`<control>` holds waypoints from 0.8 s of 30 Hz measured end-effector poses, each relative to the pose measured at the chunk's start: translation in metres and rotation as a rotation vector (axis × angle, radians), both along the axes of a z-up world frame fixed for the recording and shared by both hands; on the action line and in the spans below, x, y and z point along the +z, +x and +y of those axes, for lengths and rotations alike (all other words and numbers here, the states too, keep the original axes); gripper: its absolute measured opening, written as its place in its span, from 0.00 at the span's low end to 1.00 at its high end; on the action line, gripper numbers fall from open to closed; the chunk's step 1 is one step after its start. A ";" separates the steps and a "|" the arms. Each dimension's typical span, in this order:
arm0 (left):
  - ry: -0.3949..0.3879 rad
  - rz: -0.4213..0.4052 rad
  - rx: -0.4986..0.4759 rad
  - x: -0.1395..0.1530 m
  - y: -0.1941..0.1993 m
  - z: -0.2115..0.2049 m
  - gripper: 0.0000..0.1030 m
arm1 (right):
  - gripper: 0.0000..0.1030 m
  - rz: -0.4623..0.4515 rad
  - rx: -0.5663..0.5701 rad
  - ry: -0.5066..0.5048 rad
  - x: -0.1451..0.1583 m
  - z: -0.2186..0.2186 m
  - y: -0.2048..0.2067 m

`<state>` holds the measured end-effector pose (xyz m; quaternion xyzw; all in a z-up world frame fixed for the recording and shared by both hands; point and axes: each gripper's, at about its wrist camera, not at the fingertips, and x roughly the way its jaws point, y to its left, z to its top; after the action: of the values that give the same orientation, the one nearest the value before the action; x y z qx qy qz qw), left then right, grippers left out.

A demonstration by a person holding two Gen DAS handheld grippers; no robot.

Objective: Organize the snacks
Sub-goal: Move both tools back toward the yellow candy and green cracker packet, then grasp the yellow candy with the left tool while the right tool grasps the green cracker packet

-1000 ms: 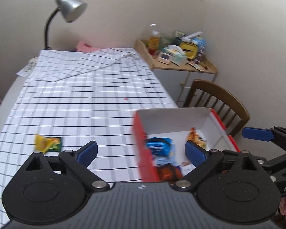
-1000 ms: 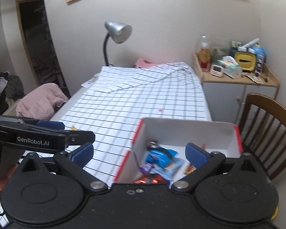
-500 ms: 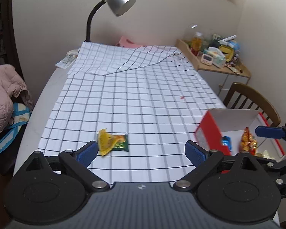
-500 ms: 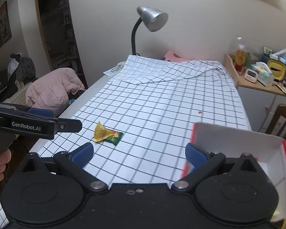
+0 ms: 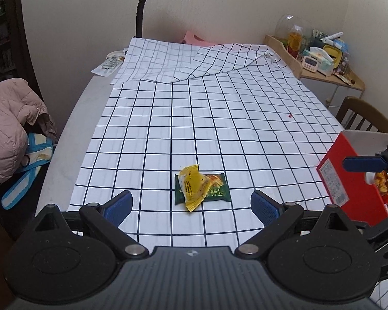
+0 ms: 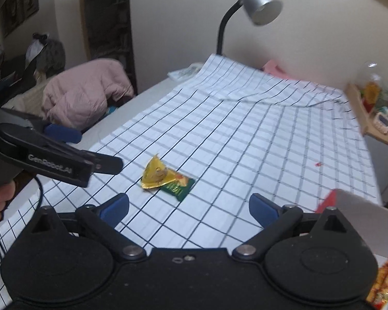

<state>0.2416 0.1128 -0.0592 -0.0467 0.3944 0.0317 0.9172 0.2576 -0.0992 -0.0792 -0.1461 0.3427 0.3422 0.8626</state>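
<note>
Both cameras have swung away from the red box (image 5: 349,180) toward the left part of the tabletop, so the box, which filled the middle of the views a second ago, now sits at the right edge of the tablecloth (image 5: 219,118). Two snack packets lie together near the front edge of the cloth: a yellow packet (image 5: 192,188) rests on top of a dark green packet (image 5: 214,190), touching it. The left gripper (image 5: 191,204) points straight at them with its jaws wide apart and nothing between them. The right gripper (image 6: 188,206) is also spread open and empty, and it looks at the same pair from the right side. Some snacks already show inside the box at the right border of both views, so I judge the task is well advanced and these two packets remain. For a good pick, the left gripper should come down low, put one finger on each side of the yellow packet, and close on its raised crinkled edge, not on the flat green one below. A thin wrapper may slip, and the cloth could be pinched if the fingers press too deep.
</note>
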 end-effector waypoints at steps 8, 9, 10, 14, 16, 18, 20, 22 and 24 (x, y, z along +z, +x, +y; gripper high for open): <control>-0.001 0.009 0.045 -0.028 0.027 0.006 0.95 | 0.91 0.015 0.064 -0.079 -0.034 0.027 0.026; -0.001 0.013 0.052 -0.032 0.030 0.006 0.95 | 0.89 0.024 0.072 -0.083 -0.036 0.029 0.031; -0.005 0.016 0.056 -0.035 0.034 0.007 0.95 | 0.89 0.027 0.081 -0.088 -0.038 0.031 0.034; -0.028 0.019 0.055 -0.042 0.045 0.011 0.93 | 0.87 0.020 0.147 -0.131 -0.051 0.039 0.045; -0.046 0.027 0.059 -0.047 0.052 0.013 0.92 | 0.83 0.029 0.182 -0.149 -0.059 0.042 0.053; -0.071 0.038 0.062 -0.051 0.058 0.015 0.86 | 0.82 0.042 0.205 -0.158 -0.066 0.046 0.060; -0.088 0.052 0.061 -0.055 0.065 0.015 0.83 | 0.79 0.049 0.235 -0.163 -0.072 0.051 0.067; -0.107 0.067 0.058 -0.060 0.070 0.015 0.79 | 0.79 0.046 0.257 -0.162 -0.075 0.056 0.072; -0.139 0.087 0.052 -0.064 0.076 0.016 0.72 | 0.78 0.034 0.282 -0.154 -0.077 0.061 0.076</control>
<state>0.3180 0.1285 -0.1235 -0.1189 0.4337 0.0299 0.8927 0.3340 -0.0379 -0.1567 -0.2526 0.3587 0.4350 0.7863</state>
